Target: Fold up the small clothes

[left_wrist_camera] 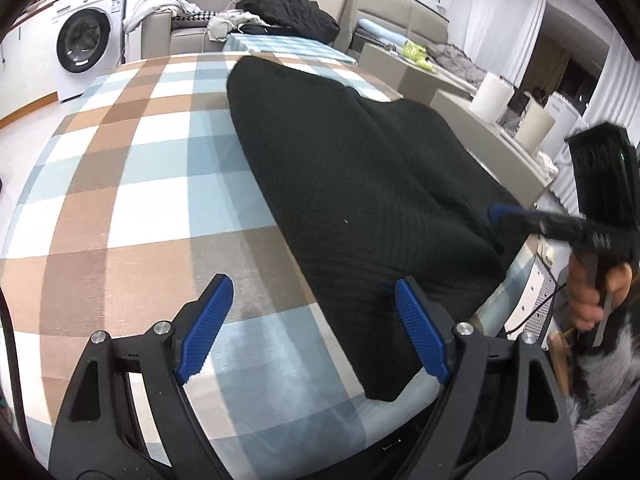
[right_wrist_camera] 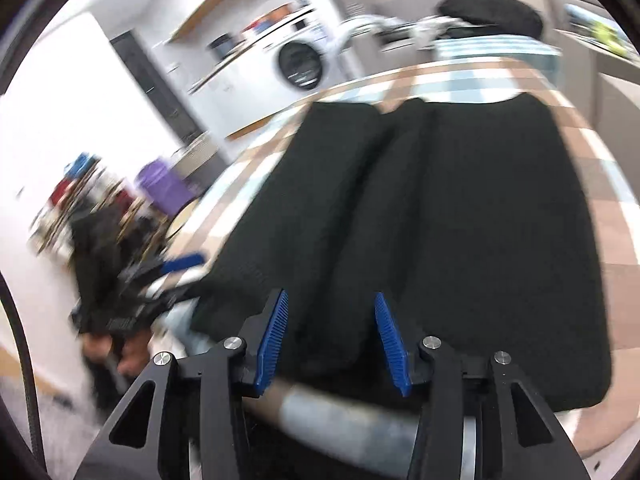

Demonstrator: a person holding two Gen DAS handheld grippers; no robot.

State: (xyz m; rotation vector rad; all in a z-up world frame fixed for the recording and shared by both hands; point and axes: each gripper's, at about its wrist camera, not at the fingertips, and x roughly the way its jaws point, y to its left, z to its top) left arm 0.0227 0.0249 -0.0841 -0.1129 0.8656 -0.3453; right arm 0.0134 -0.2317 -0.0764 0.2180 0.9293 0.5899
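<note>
A black ribbed garment [left_wrist_camera: 360,184] lies flat on the checked table cover [left_wrist_camera: 140,160], reaching from the far side to the near right edge. My left gripper [left_wrist_camera: 312,284] stands open at the near edge, its right finger over the garment's near corner and its left finger over bare cloth. In the left wrist view, my right gripper [left_wrist_camera: 504,214] comes in from the right at the garment's right edge, held by a hand [left_wrist_camera: 588,296]. In the blurred right wrist view, the right gripper [right_wrist_camera: 330,296] is open over the near edge of the garment [right_wrist_camera: 460,220], with nothing pinched.
A washing machine [left_wrist_camera: 86,40] stands at the far left. A sofa holds a black pile [left_wrist_camera: 292,12] and other clothes behind the table. White cylinders [left_wrist_camera: 494,96] sit on a low unit to the right. The table edge runs just below both grippers.
</note>
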